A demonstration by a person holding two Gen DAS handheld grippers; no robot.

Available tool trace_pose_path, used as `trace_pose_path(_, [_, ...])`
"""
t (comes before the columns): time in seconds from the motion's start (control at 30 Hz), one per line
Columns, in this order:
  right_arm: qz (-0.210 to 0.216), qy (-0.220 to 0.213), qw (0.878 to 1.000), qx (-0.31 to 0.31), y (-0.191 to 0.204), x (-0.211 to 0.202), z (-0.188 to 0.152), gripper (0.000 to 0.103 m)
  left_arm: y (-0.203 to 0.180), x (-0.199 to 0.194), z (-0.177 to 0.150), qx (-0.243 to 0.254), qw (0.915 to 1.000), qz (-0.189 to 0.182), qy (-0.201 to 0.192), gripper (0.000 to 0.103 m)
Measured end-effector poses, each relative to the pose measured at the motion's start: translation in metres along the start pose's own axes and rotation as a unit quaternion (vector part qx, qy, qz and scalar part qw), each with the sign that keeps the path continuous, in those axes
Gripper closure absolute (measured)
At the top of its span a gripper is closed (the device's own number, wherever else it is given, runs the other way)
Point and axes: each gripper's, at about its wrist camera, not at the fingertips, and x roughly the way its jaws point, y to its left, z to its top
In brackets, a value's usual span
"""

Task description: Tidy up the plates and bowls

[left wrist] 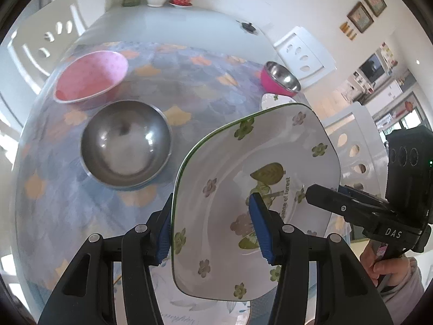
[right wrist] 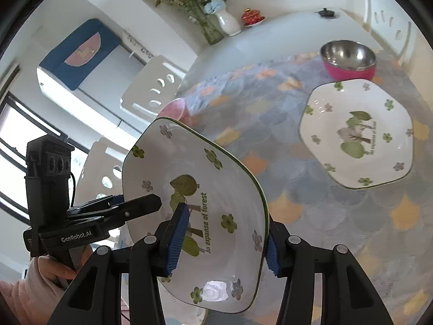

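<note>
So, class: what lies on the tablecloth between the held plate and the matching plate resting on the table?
Nothing: in the right wrist view, only bare tablecloth separates held plate from resting plate.

Pink bowl [right wrist: 176, 109]: mostly hidden behind the held plate [right wrist: 194, 211] in the right view.
Second plate [left wrist: 276, 100]: only a sliver showed past the held plate's rim in the left view.
Round plate [left wrist: 194, 314]: cut off by the bottom edge.
</note>
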Motion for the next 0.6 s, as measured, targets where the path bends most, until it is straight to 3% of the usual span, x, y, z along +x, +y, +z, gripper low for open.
trace_pose_path(0.6, [0.04, 0.073, 0.995, -0.056, 0.054, 0.043, -0.03, 0.053, 0.053, -0.036, -0.066, -0.084, 0.9956, 0.04, -0.011, 0.055])
